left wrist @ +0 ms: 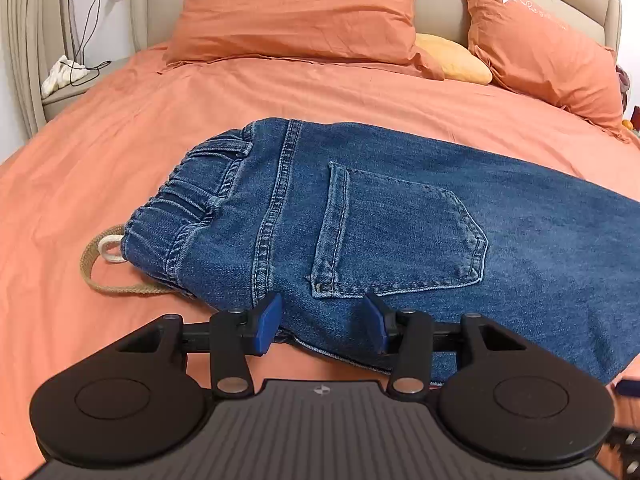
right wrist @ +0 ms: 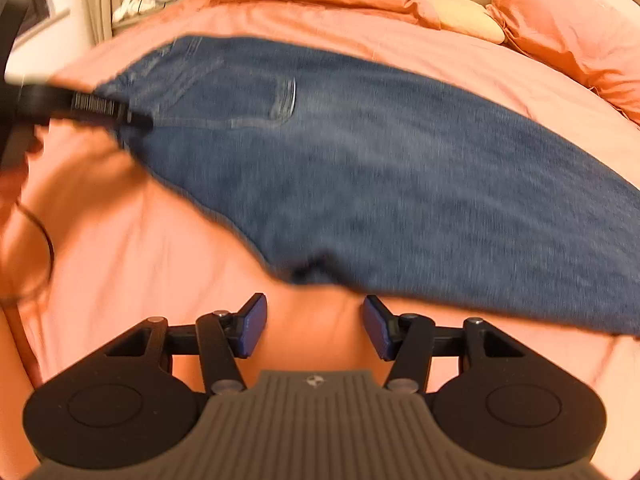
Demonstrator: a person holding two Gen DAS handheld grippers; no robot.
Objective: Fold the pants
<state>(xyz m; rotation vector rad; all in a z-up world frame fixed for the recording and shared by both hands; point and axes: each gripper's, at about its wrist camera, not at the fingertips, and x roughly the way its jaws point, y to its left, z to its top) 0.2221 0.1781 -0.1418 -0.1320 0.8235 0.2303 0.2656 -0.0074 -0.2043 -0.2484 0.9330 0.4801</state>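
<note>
Left wrist view: left gripper (left wrist: pixel 320 322), jaws apart, straddles the near edge of the jeans (left wrist: pixel 400 216) lying halved lengthwise on the bed (left wrist: pixel 100 152). Right gripper (right wrist: pixel 314 328), also apart, hovers just short of the denim. Next, I judge: clamp and fold across.

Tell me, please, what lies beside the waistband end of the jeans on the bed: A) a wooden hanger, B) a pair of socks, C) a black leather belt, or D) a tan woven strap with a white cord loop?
D: in the left wrist view a tan woven strap with a white cord loop lies on the orange sheet at the elastic waistband of the jeans.
</note>
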